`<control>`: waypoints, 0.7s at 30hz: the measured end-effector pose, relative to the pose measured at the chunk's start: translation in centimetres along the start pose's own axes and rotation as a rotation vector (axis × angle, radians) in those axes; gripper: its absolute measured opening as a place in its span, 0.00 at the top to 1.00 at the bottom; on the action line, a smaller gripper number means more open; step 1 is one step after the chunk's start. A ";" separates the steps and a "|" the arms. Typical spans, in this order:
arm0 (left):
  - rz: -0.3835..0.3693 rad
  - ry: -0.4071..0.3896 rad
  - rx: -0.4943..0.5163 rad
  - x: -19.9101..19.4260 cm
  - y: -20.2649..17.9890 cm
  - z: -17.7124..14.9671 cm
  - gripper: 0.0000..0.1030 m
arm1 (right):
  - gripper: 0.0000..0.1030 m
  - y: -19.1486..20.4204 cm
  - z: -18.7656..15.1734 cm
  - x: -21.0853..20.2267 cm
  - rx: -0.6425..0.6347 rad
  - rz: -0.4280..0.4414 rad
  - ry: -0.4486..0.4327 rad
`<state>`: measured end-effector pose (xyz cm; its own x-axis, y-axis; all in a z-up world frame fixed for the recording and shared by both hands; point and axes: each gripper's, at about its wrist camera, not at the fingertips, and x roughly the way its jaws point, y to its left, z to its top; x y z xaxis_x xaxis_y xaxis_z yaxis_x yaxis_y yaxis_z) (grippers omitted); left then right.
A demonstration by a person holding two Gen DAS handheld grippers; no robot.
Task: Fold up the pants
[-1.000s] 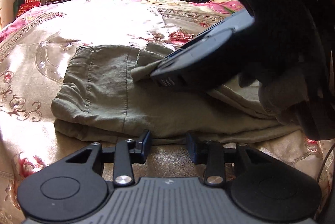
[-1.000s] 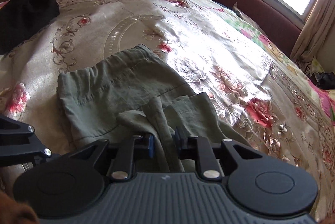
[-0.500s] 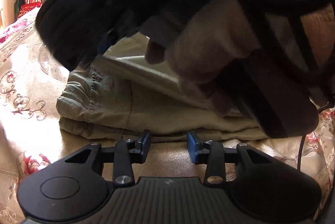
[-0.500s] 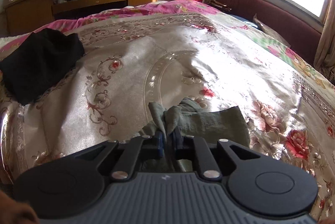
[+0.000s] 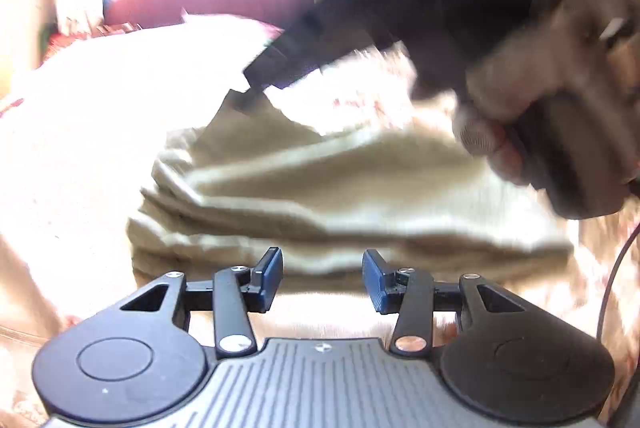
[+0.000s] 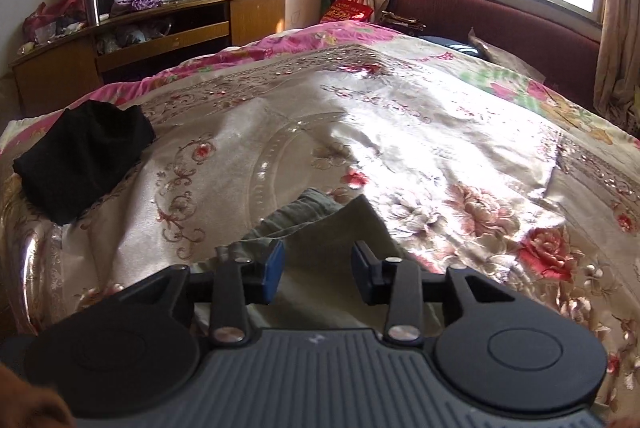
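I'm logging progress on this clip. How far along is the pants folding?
Done: the green pants lie on the bedspread as a stacked bundle of layers. In hand: nothing is gripped; the right gripper is opening above the cloth, and the left gripper is opening at the bundle's near edge. Left: perhaps tidying the loose flap; blur hides detail.

The right gripper [image 6: 316,274], at six o'clock, is opening above the olive pants [image 6: 320,228], nothing pinched between its pads. A black garment [image 6: 80,159] lies at nine o'clock on the floral bedspread [image 6: 440,155].
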<state>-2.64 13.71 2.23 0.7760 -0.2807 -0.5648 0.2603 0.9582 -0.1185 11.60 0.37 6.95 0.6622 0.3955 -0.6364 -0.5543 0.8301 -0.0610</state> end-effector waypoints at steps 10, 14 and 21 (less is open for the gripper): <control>0.156 -0.031 -0.172 2.1 2.9 1.9 0.32 | 0.55 -4.6 1.5 7.6 0.060 0.137 0.110; 0.207 0.014 -0.284 3.4 5.4 1.8 0.32 | 0.57 -4.0 1.4 8.6 0.014 0.220 0.148; 0.236 0.022 -0.281 5.3 5.4 2.7 0.30 | 0.67 -2.7 0.2 9.9 -0.058 0.256 0.235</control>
<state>4.43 17.28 0.80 0.7826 -0.0518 -0.6204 -0.0944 0.9751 -0.2006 19.76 2.11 1.00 0.3676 0.4813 -0.7957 -0.7197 0.6891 0.0843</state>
